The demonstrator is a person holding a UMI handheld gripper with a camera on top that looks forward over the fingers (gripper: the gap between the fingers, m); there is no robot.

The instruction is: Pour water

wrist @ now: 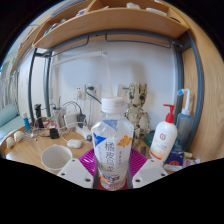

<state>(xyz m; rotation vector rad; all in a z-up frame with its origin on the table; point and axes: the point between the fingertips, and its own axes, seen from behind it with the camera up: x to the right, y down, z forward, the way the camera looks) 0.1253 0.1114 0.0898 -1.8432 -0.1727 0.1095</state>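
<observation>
Cluttered desk (40, 152) under shelving. Gripper (113, 172) clenched on capped water bottle (113, 140), held upright between pads; white cup (56, 158) just beside. Risk: cap on, or slipping when tilted, spilling past cup.

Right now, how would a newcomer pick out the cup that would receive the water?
Start at the wooden desk under the shelf. Left of the labelled bottle between the gripper fingers stands a paper cup, the only open, pale, unlabelled container there.
</observation>
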